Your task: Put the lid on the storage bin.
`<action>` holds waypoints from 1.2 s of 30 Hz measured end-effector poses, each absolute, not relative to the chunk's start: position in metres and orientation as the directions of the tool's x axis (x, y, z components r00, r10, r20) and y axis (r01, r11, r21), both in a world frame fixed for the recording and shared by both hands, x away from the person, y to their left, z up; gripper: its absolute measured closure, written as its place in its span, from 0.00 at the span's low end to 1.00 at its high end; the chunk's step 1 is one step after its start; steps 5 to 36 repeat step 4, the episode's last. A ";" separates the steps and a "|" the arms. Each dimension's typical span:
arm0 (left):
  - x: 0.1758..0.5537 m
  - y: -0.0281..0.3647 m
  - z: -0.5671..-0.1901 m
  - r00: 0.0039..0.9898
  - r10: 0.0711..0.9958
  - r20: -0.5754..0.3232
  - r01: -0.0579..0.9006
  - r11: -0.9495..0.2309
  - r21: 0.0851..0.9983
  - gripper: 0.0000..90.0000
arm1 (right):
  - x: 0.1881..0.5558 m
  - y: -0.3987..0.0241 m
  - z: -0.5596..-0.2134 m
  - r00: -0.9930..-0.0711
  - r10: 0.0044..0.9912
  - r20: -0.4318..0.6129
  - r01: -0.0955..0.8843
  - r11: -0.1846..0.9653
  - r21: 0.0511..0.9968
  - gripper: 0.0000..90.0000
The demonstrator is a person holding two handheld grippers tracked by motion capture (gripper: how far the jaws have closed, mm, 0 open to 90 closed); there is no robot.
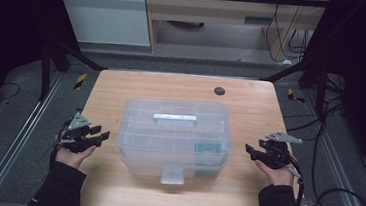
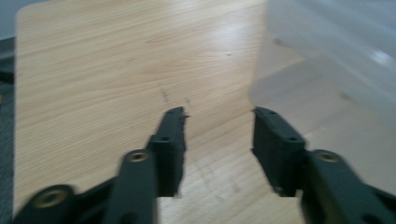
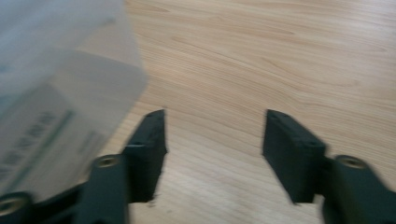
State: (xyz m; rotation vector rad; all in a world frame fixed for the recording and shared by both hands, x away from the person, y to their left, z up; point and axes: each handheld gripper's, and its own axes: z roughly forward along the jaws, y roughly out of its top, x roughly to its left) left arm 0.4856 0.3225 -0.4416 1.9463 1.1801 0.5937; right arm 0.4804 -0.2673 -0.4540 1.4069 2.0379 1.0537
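A clear plastic storage box (image 1: 174,137) with a lid, a top handle (image 1: 175,118) and a front latch (image 1: 172,175) stands in the middle of the wooden table (image 1: 122,87). Something green and white lies inside it at the right (image 1: 208,149). My left gripper (image 1: 103,137) hovers open just left of the box, jaws apart with only bare wood between them (image 2: 218,128). The box wall (image 2: 336,56) is at the right of that view. My right gripper (image 1: 248,150) is open at the box's right side, nothing between its jaws (image 3: 214,128), the box (image 3: 56,93) at the left.
A dark round grommet (image 1: 219,91) sits in the table's far edge. Black frame posts and cables (image 1: 333,196) flank the table on both sides. Bare wood lies in front of and behind the box.
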 end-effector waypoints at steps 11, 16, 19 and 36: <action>0.492 0.328 -0.454 0.445 0.895 0.002 0.542 -0.272 0.795 0.40 | 0.484 -0.276 -0.465 -0.349 0.937 0.030 0.579 0.191 0.793 0.31; 0.492 0.328 -0.454 0.445 0.895 0.002 0.542 -0.272 0.795 0.40 | 0.484 -0.276 -0.465 -0.349 0.937 0.030 0.579 0.191 0.793 0.31; 0.492 0.328 -0.454 0.445 0.895 0.002 0.542 -0.272 0.795 0.40 | 0.484 -0.276 -0.465 -0.349 0.937 0.030 0.579 0.191 0.793 0.31; 0.492 0.328 -0.454 0.445 0.895 0.002 0.542 -0.272 0.795 0.40 | 0.484 -0.276 -0.465 -0.349 0.937 0.030 0.579 0.191 0.793 0.31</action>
